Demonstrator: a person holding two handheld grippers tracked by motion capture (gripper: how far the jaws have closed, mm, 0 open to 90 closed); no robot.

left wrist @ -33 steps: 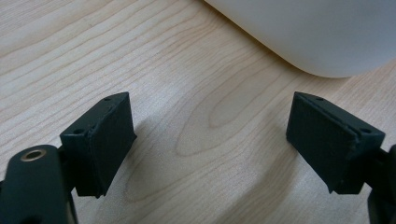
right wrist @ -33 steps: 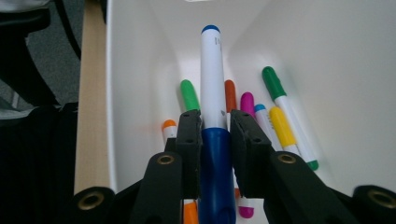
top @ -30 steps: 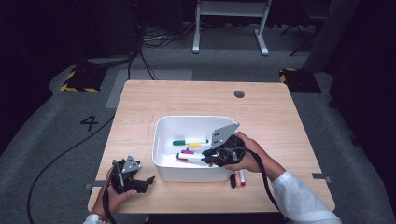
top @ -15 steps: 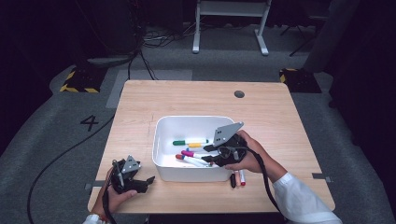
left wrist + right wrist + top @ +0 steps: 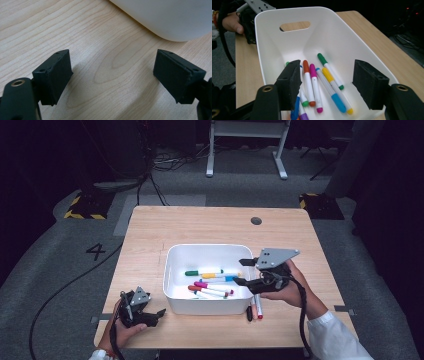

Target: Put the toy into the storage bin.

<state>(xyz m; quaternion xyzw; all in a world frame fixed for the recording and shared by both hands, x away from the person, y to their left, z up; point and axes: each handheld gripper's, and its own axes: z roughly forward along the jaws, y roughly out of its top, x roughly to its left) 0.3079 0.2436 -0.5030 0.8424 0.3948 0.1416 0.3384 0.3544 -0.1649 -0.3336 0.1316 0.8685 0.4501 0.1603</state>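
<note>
A white bin (image 5: pixel 170 270) stands mid-table with several coloured markers in it, among them a green one (image 5: pixel 202 272) and a pink one (image 5: pixel 212 286). My right gripper (image 5: pixel 240 272) hovers over the bin's right rim. Its jaws have just been opening and stand apart with nothing between them. The right gripper view looks down my right gripper (image 5: pixel 325 75) into the bin (image 5: pixel 342 32), onto green (image 5: pixel 329 71), orange (image 5: pixel 307 80), pink (image 5: pixel 314 85), blue (image 5: pixel 328 90) and yellow (image 5: pixel 335 91) markers. My left gripper (image 5: pixel 150 316) rests open at the front left. The left gripper view shows my left gripper (image 5: pixel 112 67) over bare wood.
Loose markers (image 5: pixel 254 309), black and red among them, lie on the table just off the bin's front right corner. A round dark hole (image 5: pixel 256 221) sits near the far right of the wooden tabletop (image 5: pixel 150 235). The bin's rounded corner (image 5: pixel 170 17) lies ahead of the left jaws.
My right gripper has lifted and drawn back to the right, from inside the bin to its right rim, and its jaws have parted. The left hand has kept still.
</note>
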